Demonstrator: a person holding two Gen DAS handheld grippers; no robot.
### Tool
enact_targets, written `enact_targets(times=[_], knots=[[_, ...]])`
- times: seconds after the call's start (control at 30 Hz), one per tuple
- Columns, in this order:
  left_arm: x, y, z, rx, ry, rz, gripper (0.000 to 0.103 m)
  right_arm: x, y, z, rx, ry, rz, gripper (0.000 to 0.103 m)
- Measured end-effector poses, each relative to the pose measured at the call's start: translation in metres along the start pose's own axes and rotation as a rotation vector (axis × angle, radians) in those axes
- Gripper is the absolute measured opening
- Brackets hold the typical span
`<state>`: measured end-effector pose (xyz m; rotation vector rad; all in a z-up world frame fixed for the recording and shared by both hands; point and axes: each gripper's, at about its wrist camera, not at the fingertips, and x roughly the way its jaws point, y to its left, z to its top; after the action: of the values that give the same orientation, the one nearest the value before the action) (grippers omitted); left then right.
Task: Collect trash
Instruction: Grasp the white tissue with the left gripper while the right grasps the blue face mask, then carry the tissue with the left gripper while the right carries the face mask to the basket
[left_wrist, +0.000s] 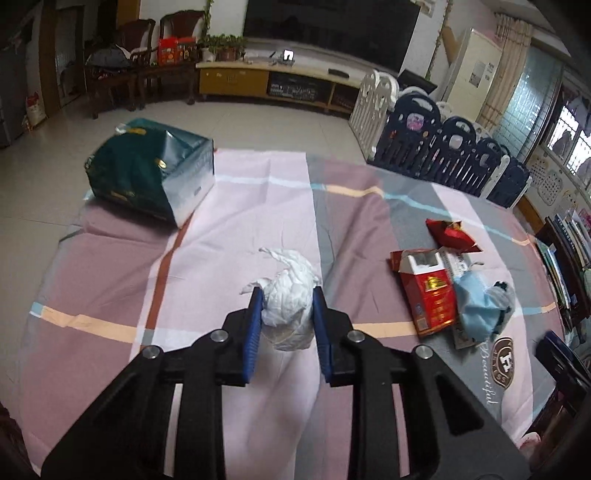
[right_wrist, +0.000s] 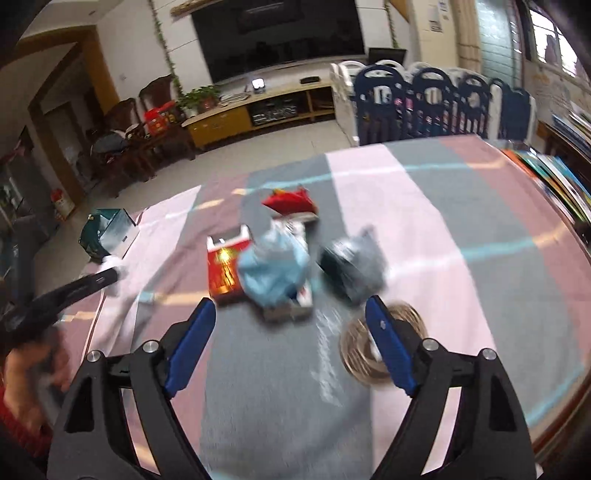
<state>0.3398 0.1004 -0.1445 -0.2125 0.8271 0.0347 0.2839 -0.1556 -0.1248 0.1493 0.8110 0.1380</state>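
A crumpled white wad (left_wrist: 291, 273) lies on the striped tablecloth (left_wrist: 240, 206), and my left gripper (left_wrist: 287, 295) is shut on it, a blue pad pressing each side. To its right is a trash pile: a red cigarette box (left_wrist: 432, 295), a blue face mask (left_wrist: 476, 306) and a red wrapper (left_wrist: 452, 234). In the blurred right wrist view my right gripper (right_wrist: 290, 306) stands open and empty just short of that pile, with the red box (right_wrist: 221, 269), the mask (right_wrist: 273, 269), the wrapper (right_wrist: 291, 201) and a dark grey crumpled piece (right_wrist: 351, 266) ahead.
A dark green bag (left_wrist: 147, 170) lies open on its side at the table's far left corner. A blue and white playpen fence (left_wrist: 461, 155) stands beyond the table. Books (left_wrist: 565, 258) line the right edge. A person's hand (right_wrist: 33, 369) shows at the left.
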Motion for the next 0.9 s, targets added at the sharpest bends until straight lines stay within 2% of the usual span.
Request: enact_targets(times=[0.17, 0.2, 0.23, 0.27, 0.3, 0.33, 0.43, 0.6, 0.9], knots=[[-0.062, 0.003, -0.024, -0.013, -0.091, -0.026, 0.027, 0.070, 0.029, 0.020, -0.118, 0.091, -0.057, 0.084], [-0.070, 0.004, -0.031, -0.013, -0.099, -0.022, 0.027, 0.078, 0.031, 0.019, -0.127, 0.106, -0.062, 0.078], [-0.075, 0.004, -0.038, -0.012, -0.101, -0.016, 0.027, 0.085, 0.033, 0.018, -0.137, 0.122, -0.060, 0.058], [-0.079, 0.004, -0.043, -0.011, -0.098, -0.013, 0.027, 0.088, 0.034, 0.016, -0.144, 0.134, -0.067, 0.043], [-0.080, 0.004, -0.046, -0.009, -0.097, -0.010, 0.027, 0.090, 0.035, 0.014, -0.149, 0.147, -0.075, 0.030], [-0.082, 0.003, -0.051, -0.006, -0.096, -0.005, 0.027, 0.086, 0.034, 0.011, -0.137, 0.150, -0.055, 0.022], [-0.089, -0.001, -0.059, 0.003, -0.081, 0.010, 0.027, 0.060, 0.036, 0.001, -0.126, 0.124, -0.019, 0.018], [-0.113, -0.013, -0.071, 0.013, -0.071, 0.029, 0.027, -0.004, 0.032, -0.022, -0.114, 0.071, 0.022, 0.018], [-0.175, -0.055, -0.096, 0.117, -0.123, 0.029, 0.027, -0.101, 0.009, -0.073, -0.015, 0.019, 0.028, 0.018]])
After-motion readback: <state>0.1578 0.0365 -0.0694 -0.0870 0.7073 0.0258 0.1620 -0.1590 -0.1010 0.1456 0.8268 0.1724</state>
